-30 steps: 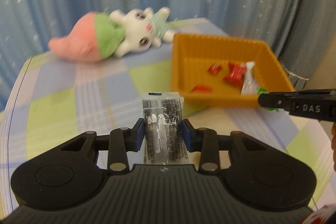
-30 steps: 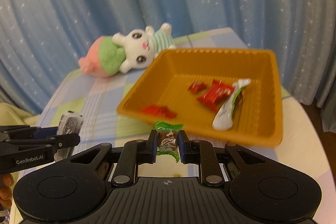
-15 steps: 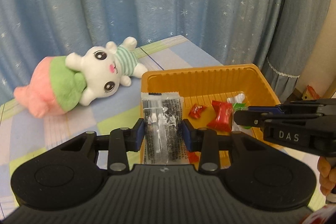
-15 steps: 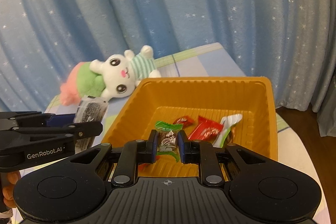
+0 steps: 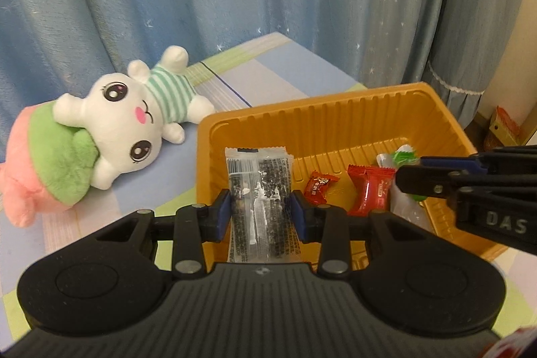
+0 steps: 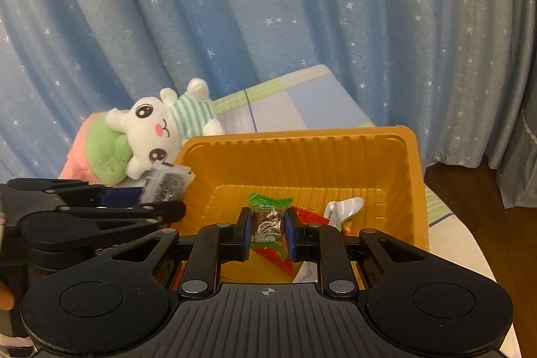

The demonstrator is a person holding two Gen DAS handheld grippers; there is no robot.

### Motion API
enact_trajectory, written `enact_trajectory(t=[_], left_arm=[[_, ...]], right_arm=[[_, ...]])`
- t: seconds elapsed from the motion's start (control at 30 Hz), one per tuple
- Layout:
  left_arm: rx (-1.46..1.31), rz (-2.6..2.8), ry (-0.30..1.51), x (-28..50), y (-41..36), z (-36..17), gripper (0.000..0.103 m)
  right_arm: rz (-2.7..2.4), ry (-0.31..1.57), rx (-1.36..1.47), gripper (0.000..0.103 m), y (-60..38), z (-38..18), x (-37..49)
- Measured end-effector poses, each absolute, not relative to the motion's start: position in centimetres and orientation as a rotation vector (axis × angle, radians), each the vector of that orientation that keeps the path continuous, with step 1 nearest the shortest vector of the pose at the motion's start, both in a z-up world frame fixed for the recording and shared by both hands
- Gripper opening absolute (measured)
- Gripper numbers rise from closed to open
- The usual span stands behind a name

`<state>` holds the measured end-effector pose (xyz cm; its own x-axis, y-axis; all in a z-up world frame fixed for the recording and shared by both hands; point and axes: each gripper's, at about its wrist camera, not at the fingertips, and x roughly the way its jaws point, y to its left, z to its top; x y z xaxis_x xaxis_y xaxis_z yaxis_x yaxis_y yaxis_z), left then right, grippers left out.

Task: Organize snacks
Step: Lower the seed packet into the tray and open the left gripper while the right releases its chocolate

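Note:
My left gripper (image 5: 261, 209) is shut on a clear packet with black print (image 5: 258, 190), held over the left part of the orange tray (image 5: 335, 123). In the right wrist view, my right gripper (image 6: 267, 228) is shut on a small green-ended candy (image 6: 268, 217), held above the tray (image 6: 302, 156). Inside the tray lie a small red candy (image 5: 319, 187), a larger red wrapped candy (image 5: 369, 190) and a white and green packet (image 6: 342, 208). The right gripper (image 5: 470, 187) shows at the right edge of the left wrist view. The left gripper (image 6: 100, 210) with its packet (image 6: 166, 182) shows at the left of the right wrist view.
A plush rabbit in a striped shirt (image 5: 134, 119) lies on a pink and green plush (image 5: 43, 166) left of the tray, on the checked tablecloth (image 5: 268, 69). Blue starred curtains (image 6: 268, 5) hang right behind the table. Dark floor (image 6: 470, 190) lies past the table's right edge.
Both grippers have moved forward over the tray with their snacks still held. The tray and the plush now sit closer and lower in both views.

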<state>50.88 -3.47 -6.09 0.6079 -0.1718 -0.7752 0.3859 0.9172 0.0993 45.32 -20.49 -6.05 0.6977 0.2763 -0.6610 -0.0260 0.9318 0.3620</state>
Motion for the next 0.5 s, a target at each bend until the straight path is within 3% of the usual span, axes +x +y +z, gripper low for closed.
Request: enact_trajectory(t=[0.5], left_arm=[[0.224, -0.330, 0.891, 52.2, -3.4, -7.4, 0.035]], right_arm=[[0.166, 0.798, 0.371, 0.021, -21.5, -6.6, 45.0]])
